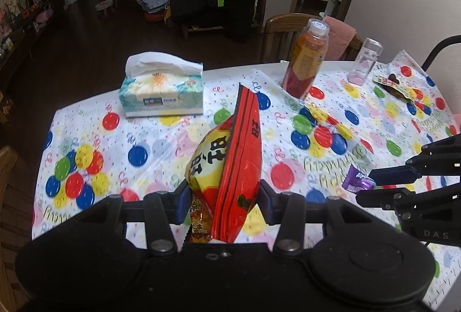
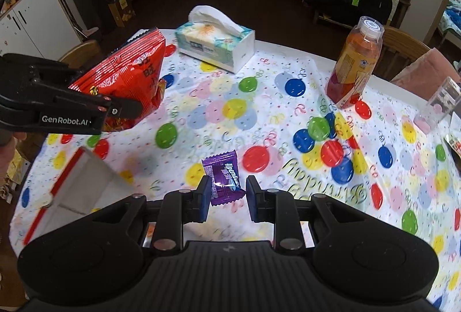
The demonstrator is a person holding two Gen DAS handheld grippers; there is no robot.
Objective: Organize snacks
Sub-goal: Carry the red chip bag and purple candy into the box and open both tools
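My left tool (image 1: 223, 204) is clamped on a snack bag (image 1: 230, 167): glossy red foil with a yellow panel and bold black characters, puffy in the middle, crimped at its far end. In the left wrist view its long axis runs up the centre of the frame, the sealed end pointing away toward the upper middle. In the right wrist view the bag (image 2: 129, 75) hangs at left, clear of the bench (image 2: 201, 116), tilted with its crimped end toward the upper left.

My right tool (image 2: 224, 198) stands apart around a purple candy (image 2: 223, 178) lying on the bench, low in the centre of that frame. The candy is a small shiny wrapper with white lettering, its long axis slanting from upper left to lower right, its lower end between the fingers. I cannot tell whether the pads touch it.

At lower left of the right wrist view lies a white box (image 2: 77, 182) with a red edge. A tissue box (image 2: 216, 43) sits at upper centre near the far edge, a juice bottle (image 2: 355, 64) at upper right. The middle of the bench between them lies open.
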